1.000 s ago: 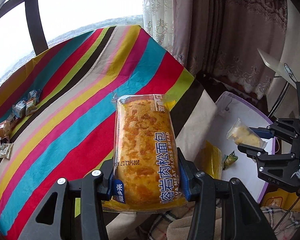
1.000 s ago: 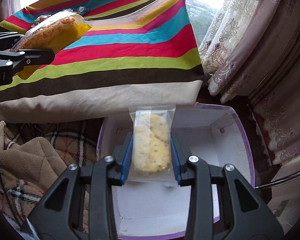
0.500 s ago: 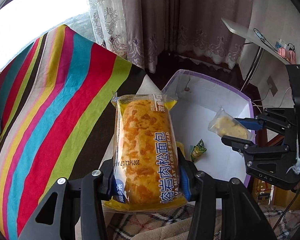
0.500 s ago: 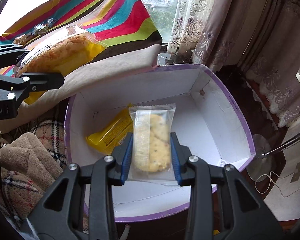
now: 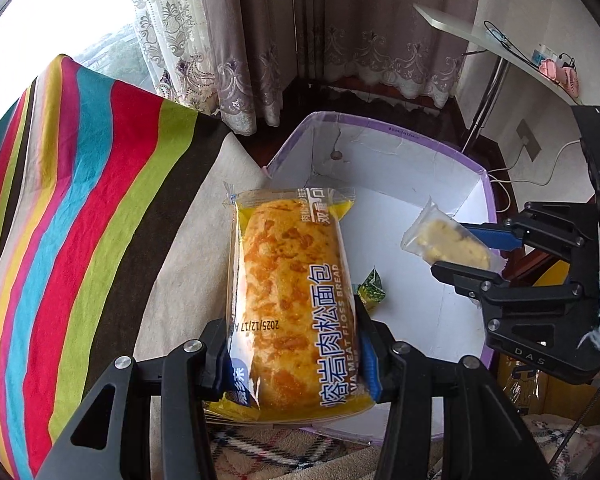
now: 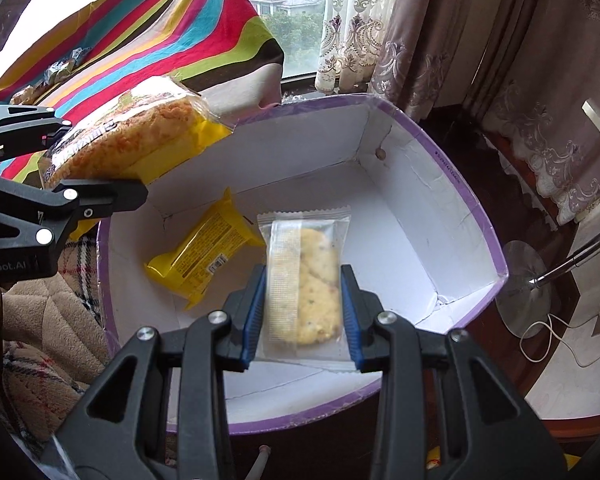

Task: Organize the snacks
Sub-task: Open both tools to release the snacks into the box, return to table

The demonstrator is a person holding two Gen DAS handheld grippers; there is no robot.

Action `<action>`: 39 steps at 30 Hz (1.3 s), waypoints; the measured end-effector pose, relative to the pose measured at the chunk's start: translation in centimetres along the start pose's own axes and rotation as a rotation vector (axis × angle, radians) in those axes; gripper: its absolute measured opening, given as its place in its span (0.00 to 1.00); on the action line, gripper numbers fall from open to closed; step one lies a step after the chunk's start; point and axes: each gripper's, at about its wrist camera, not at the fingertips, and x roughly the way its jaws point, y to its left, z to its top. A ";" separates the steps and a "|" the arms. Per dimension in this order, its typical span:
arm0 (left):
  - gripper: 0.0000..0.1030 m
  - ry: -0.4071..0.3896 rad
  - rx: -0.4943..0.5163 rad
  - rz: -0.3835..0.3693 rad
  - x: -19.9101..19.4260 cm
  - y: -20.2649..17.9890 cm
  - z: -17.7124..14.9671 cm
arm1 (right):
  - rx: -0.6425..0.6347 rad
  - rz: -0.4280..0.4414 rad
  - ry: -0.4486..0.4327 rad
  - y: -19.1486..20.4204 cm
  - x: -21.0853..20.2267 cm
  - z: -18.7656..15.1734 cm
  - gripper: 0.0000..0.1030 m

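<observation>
My left gripper point(image 5: 292, 344) is shut on a yellow meat floss bread pack point(image 5: 292, 292) and holds it over the near left edge of the white box with a purple rim point(image 5: 420, 136). From the right wrist view the same pack point(image 6: 140, 140) hangs over the box's left wall. My right gripper point(image 6: 302, 312) is shut on a clear-wrapped cookie pack point(image 6: 308, 280) above the box's point(image 6: 460, 208) floor. It also shows in the left wrist view point(image 5: 448, 244). A yellow snack pack point(image 6: 204, 256) lies inside the box, and a small green-yellow wrapper point(image 5: 370, 286) too.
A striped cloth point(image 5: 80, 200) covers the table to the left, with several small snacks at its far end point(image 6: 60, 72). A plaid blanket point(image 6: 32, 312) lies below. Curtains point(image 5: 300, 40) hang behind the box. A lamp stand and cable point(image 6: 540, 280) sit on the floor at the right.
Both grippers have moved from the striped table over to the box, each still holding its pack. The box interior now fills more of both views.
</observation>
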 end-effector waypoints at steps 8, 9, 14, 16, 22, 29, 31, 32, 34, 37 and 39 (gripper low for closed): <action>0.48 0.017 -0.006 -0.015 0.8 -0.1 0.3 | 0.021 -0.003 0.010 -1.0 0.9 -0.1 0.38; 0.48 0.016 -0.008 -0.017 0.9 -0.1 0.2 | 0.023 -0.003 0.011 -1.0 1.0 -0.1 0.38; 0.50 0.018 -0.028 -0.029 0.8 0.4 0.1 | 0.024 -0.002 0.017 -0.7 1.0 0.0 0.39; 0.52 0.009 -0.043 -0.029 0.6 0.7 0.0 | 0.026 -0.014 0.021 -0.6 1.0 0.1 0.48; 0.56 -0.074 -0.125 -0.026 -1.8 3.5 -1.1 | -0.002 -0.031 0.022 0.5 0.8 0.9 0.63; 0.68 -0.246 -0.409 0.049 -7.8 13.9 -6.9 | -0.092 -0.013 -0.027 4.3 0.7 5.0 0.63; 0.76 -0.297 -0.503 0.127 -9.6 17.5 -9.9 | -0.138 0.012 -0.065 6.6 0.6 6.8 0.64; 0.78 -0.307 -0.550 0.181 -10.4 19.4 -11.4 | -0.168 0.030 -0.086 8.1 0.6 7.8 0.68; 0.78 -0.303 -0.643 0.275 -11.5 23.0 -14.8 | -0.228 0.074 -0.120 11.8 0.9 9.7 0.71; 0.78 -0.292 -0.818 0.385 -13.3 28.1 -20.4 | -0.323 0.160 -0.162 18.1 1.7 12.5 0.72; 0.78 -0.290 -0.925 0.445 -14.3 30.8 -24.2 | -0.397 0.219 -0.194 22.7 2.5 14.2 0.73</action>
